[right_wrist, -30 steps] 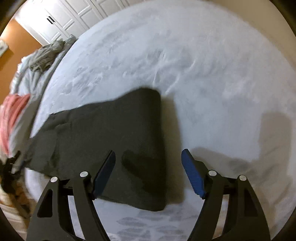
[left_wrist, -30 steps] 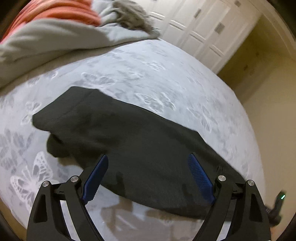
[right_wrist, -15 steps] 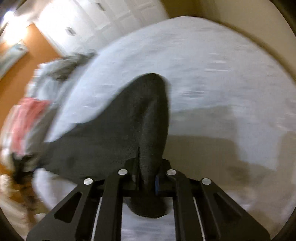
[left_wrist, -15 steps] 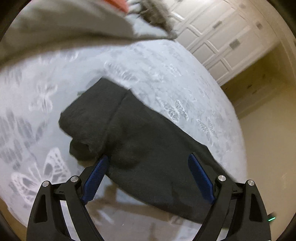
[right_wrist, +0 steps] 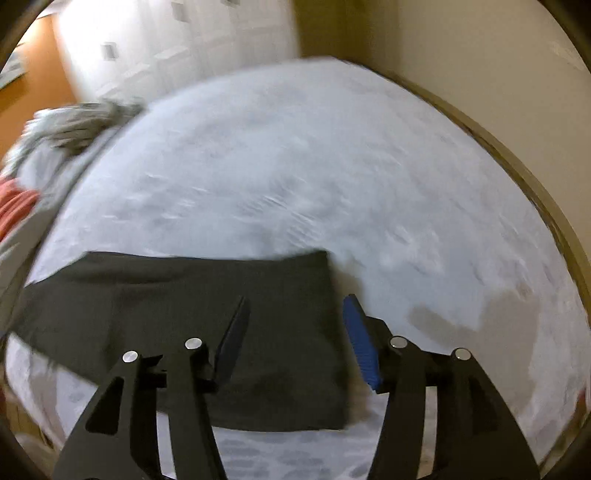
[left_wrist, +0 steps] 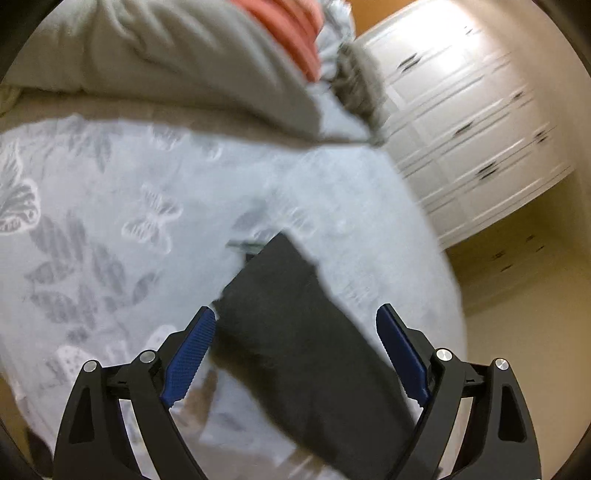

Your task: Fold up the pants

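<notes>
The dark grey pants (left_wrist: 280,288) lie as a long strip on the pale butterfly-print bed sheet (left_wrist: 110,221), running from the middle of the left wrist view to its lower right. My left gripper (left_wrist: 295,321) hovers over that strip, open, its blue pads apart on either side and not touching the cloth. In the right wrist view the pants (right_wrist: 166,295) lie flat with a straight end edge at the right. My right gripper (right_wrist: 295,306) is above that end, its jaws opening. The cloth lies under them, not pinched.
A grey duvet (left_wrist: 166,55) with an orange-striped cloth (left_wrist: 288,22) and a crumpled grey garment (left_wrist: 354,85) is heaped at the far side of the bed. White wardrobe doors (left_wrist: 461,129) stand behind. The bed's wooden edge (right_wrist: 535,192) runs along the right, by a wall.
The right gripper, open a second ago, shut on the pants' end and lifted it, and has now let go; the end lies flat. The left gripper slid along the pants and rolled, staying open.
</notes>
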### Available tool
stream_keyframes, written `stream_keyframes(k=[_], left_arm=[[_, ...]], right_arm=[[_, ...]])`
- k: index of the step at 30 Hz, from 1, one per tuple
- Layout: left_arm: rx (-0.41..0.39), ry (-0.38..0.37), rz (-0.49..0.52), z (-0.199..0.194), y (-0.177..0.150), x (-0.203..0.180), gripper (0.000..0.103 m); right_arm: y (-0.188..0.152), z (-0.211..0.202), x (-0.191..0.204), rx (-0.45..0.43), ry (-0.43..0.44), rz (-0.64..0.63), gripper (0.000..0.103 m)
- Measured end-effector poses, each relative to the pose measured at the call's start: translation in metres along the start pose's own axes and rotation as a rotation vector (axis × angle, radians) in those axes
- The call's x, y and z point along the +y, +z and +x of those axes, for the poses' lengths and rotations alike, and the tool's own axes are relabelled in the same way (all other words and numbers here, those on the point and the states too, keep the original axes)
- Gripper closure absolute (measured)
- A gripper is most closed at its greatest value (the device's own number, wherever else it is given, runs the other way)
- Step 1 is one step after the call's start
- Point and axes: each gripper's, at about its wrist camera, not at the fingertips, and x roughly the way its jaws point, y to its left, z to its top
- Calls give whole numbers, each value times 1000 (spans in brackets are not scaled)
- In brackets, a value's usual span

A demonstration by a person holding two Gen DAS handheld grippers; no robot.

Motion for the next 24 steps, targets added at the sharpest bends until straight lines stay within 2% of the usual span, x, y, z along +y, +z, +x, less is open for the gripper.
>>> stream_keyframes(k=[2,4,8,11,12,13,15,16,17,20,22,23,24], left_arm=[[58,-2,-35,13,-6,4,17],[88,-8,-43,18,-12,4,17],[42,21,31,12,-22,-17,17],[6,50,83,10,-26,-33,17],[6,54,96,9,-28,-37,17],[9,53,102,11,-28,-39,17],[14,51,105,13,-28,-41,17],[16,34,96,12,-27,-40,17],[19,12,82,11,-25,-37,17],[20,-29,17,12,-15,-24,17],[12,-26,-37,11,-10,-12,17],[10,-25,-62,10,-8,-7,17],[12,-23,-87,10,-7,-2,17]], right_arm=[[-5,-3,35,-6,126,-98,44],[-14,6,69,45,204,-196,40],[-42,32,139,108,227,-399,40],[-56,52,179,138,256,-495,41],[-61,57,186,149,252,-517,62],[-67,72,195,179,217,-541,72],[-68,75,191,161,180,-517,90],[-61,72,188,164,186,-493,91],[-51,63,185,146,228,-448,91],[-26,24,183,36,363,-380,90],[-31,27,197,40,454,-369,83],[-38,38,203,72,464,-380,72],[-51,60,213,133,440,-419,64]])
